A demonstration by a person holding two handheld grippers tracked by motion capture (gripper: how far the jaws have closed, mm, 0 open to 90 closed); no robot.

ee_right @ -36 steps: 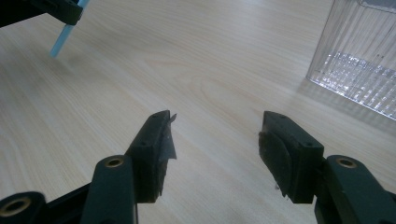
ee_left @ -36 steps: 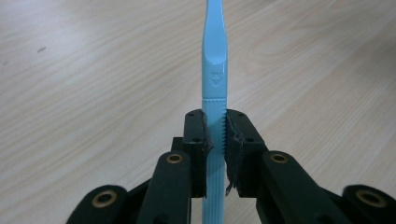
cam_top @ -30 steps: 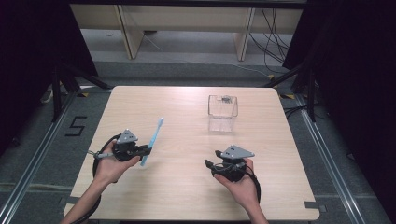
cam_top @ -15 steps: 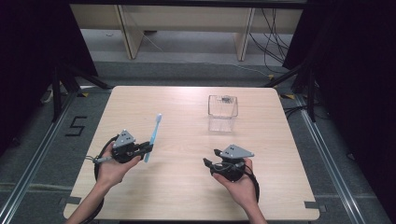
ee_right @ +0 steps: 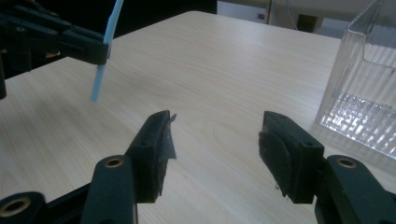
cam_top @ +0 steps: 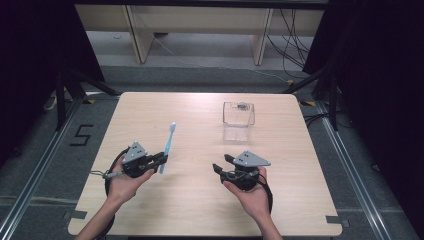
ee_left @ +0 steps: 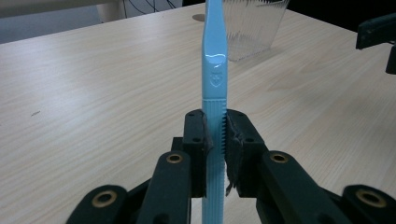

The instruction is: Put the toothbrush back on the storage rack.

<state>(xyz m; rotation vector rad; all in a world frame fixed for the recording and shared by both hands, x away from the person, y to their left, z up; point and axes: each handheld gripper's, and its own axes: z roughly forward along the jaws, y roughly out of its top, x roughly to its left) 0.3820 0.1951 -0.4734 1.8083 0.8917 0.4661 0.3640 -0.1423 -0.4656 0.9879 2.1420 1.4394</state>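
The long light-blue plastic toothbrush (ee_left: pixel 214 70) stands upright above the wooden table (cam_top: pixel 200 210), clamped low on its handle by the left gripper (cam_top: pixel 161 159). The right gripper (ee_right: pixel 215 140) waits, jaws wide. Probably the carrying step; next it must reach the clear ribbed plastic container (cam_top: pixel 238 114).

The light blue plastic toothbrush (cam_top: pixel 168 147), clamped in the left gripper (cam_top: pixel 161 159), has swung from a slant to nearly upright, its brush head now pointing toward the surface's far edge.

Lt-blue toothbrush (ee_left: pixel 214 70), ribbed clear box (cam_top: pixel 238 114)
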